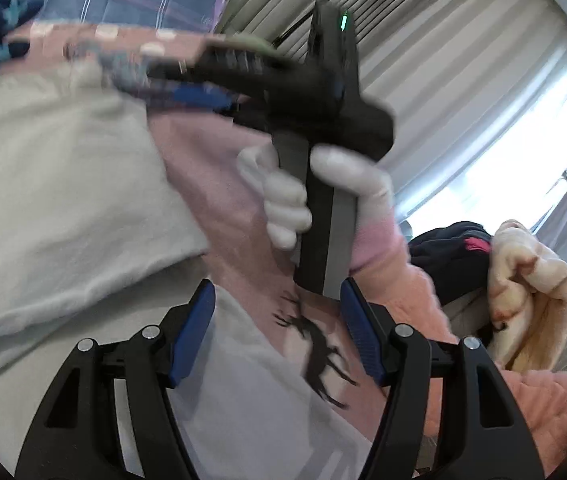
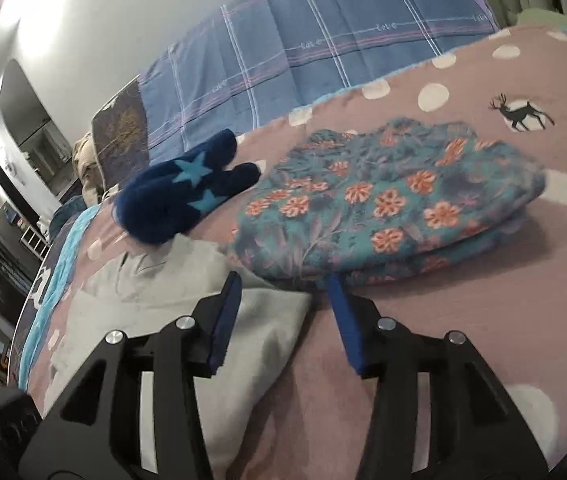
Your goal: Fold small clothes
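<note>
Right gripper (image 2: 285,284): jaws parted, nothing clamped between the blue pads.
Floral garment (image 2: 383,200): folded, laid on the pink dotted blanket (image 2: 463,320), just ahead of the fingertips.
Grey garment (image 2: 187,300): spread under the left finger.
Navy star mitten (image 2: 187,188): set beyond the grey garment.

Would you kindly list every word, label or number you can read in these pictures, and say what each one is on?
"love": woven repeatedly along the pale stripes of the blue plaid quilt in the right wrist view.
The same stripe marks on the quilt in the left wrist view are too blurred to read.
No other readable text.
</note>
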{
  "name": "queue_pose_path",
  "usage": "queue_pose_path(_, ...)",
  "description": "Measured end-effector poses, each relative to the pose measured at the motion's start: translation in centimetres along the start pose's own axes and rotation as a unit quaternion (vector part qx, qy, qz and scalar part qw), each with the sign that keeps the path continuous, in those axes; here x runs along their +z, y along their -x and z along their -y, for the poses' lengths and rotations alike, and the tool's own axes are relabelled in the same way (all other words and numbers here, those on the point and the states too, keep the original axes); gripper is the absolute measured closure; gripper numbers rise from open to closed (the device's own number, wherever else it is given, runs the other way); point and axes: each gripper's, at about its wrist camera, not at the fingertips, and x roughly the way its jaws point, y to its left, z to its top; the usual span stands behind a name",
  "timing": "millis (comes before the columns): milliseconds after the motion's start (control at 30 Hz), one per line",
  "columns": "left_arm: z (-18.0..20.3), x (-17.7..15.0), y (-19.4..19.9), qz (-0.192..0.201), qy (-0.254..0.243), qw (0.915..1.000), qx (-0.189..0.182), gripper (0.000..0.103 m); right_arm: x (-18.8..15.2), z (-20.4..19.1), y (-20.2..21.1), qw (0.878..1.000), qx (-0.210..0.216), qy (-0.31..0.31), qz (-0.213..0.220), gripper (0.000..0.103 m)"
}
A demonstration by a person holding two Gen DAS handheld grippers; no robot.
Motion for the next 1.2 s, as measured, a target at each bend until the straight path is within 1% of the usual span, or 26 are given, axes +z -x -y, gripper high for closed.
queue_pose_path(33,0.3,0.1,1.4,0.013,-0.008,0.9998,0.014,0.038,-0.2,-0.8,0.5,1.0,0.023,0.014,-0.008,0.066)
queue_pose_path(67,0.4,0.1,3.9,0.036,-0.016,0.9984,0.041,0.038,-0.5,-1.7,0.9,0.998,0.043,0.032,-0.018,0.071)
queue_pose_path(100,0.3,0.2,5.5,0.051,-0.019,0.9965,0.064,0.037,-1.2,-2.9,1.4,0.996,0.067,0.05,-0.03,0.074)
queue_pose_path(133,-0.1,0.2,7.4,0.069,-0.023,0.9918,0.105,0.037,-2.0,-4.1,1.4,0.993,0.087,0.063,-0.044,0.074)
queue_pose_path(167,-0.8,-0.3,10.1,0.09,-0.025,0.9817,0.166,0.036,-3.1,-5.2,1.3,0.99,0.099,0.08,-0.067,0.077)
queue_pose_path(200,-1.8,-0.7,11.7,0.101,-0.024,0.9714,0.213,0.034,-4.8,-6.3,0.9,0.987,0.084,0.103,-0.095,0.078)
queue_pose_path(233,-3.0,-1.0,13.2,0.107,-0.024,0.9564,0.271,0.032,-6.3,-6.9,0.4,0.985,0.054,0.116,-0.117,0.078)
queue_pose_path(267,-4.4,-1.4,14.2,0.106,-0.027,0.9345,0.339,0.03,-8.2,-7.1,-0.8,0.981,0.006,0.129,-0.143,0.08)
queue_pose_path(300,-7.2,-2.3,14.9,0.08,-0.019,0.8958,0.437,0.03,-9.9,-7.1,-1.3,0.979,-0.021,0.15,-0.135,0.08)
queue_pose_path(333,-9.8,-3.0,15.0,0.041,0.002,0.8689,0.493,0.03,-11.0,-7.7,-1.0,0.978,-0.035,0.181,-0.101,0.079)
queue_pose_path(367,-12.9,-4.3,15.4,0.016,0.048,0.8645,0.5,0.024,-10.9,-8.3,-0.7,0.976,-0.048,0.188,-0.098,0.079)
queue_pose_path(400,-13.0,-4.4,16.7,0.047,0.066,0.8811,0.466,0.024,-10.8,-8.8,-0.8,0.975,-0.061,0.189,-0.098,0.078)
queue_pose_path(433,-12.8,-4.3,17.8,0.064,0.081,0.8884,0.447,0.024,-11.2,-9.1,-1.2,0.974,-0.078,0.192,-0.095,0.077)
queue_pose_path(467,-12.6,-4.3,18.7,0.079,0.098,0.8875,0.443,0.024,-11.5,-9.5,-1.4,0.971,-0.09,0.202,-0.093,0.076)
queue_pose_path(500,-12.3,-4.5,19.3,0.085,0.11,0.8892,0.436,0.024,-11.6,-10.0,-1.3,0.968,-0.102,0.215,-0.086,0.076)
queue_pose_path(533,-11.5,-4.9,19.1,0.085,0.11,0.8941,0.426,0.024,-11.7,-10.2,-0.7,0.968,-0.107,0.21,-0.082,0.076)
queue_pose_path(567,-10.5,-5.3,19.3,0.086,0.1,0.8963,0.423,0.024,-11.9,-10.1,0.0,0.972,-0.11,0.196,-0.076,0.076)
queue_pose_path(667,-7.7,-7.5,20.6,0.085,0.059,0.8922,0.44,0.024,-13.1,-10.2,4.8,0.981,-0.097,0.166,-0.029,0.076)
queue_pose_path(733,-6.8,-10.5,22.8,0.087,0.054,0.8905,0.443,0.023,-15.1,-9.8,8.6,0.986,-0.082,0.141,0.013,0.066)
queue_pose_path(800,-6.5,-12.8,24.8,0.088,0.06,0.8872,0.449,0.019,-17.4,-9.0,11.7,0.992,-0.066,0.102,0.045,0.044)
queue_pose_path(867,-6.3,-15.1,26.7,0.093,0.069,0.8832,0.454,0.015,-19.2,-8.3,13.8,0.995,-0.06,0.063,0.055,0.043)
queue_pose_path(900,-5.7,-16.7,27.9,0.097,0.073,0.8825,0.454,0.014,-20.1,-8.0,14.7,0.996,-0.061,0.048,0.053,0.042)
queue_pose_path(967,-5.2,-19.0,29.3,0.096,0.085,0.8858,0.446,0.014,-21.9,-8.0,16.3,0.998,-0.05,0.033,0.029,0.043)
queue_pose_path(1100,-5.0,-23.9,30.9,0.083,0.121,0.907,0.395,0.014,-25.0,-9.2,17.6,0.999,-0.013,0.02,-0.029,0.045)
queue_pose_path(1167,-4.7,-25.7,31.2,0.081,0.121,0.9127,0.382,0.014,-26.4,-9.7,17.9,0.998,-0.007,0.02,-0.052,0.045)
queue_pose_path(1200,-4.2,-26.7,31.4,0.088,0.114,0.9164,0.373,0.014,-27.0,-9.8,18.1,0.998,-0.007,0.02,-0.059,0.045)
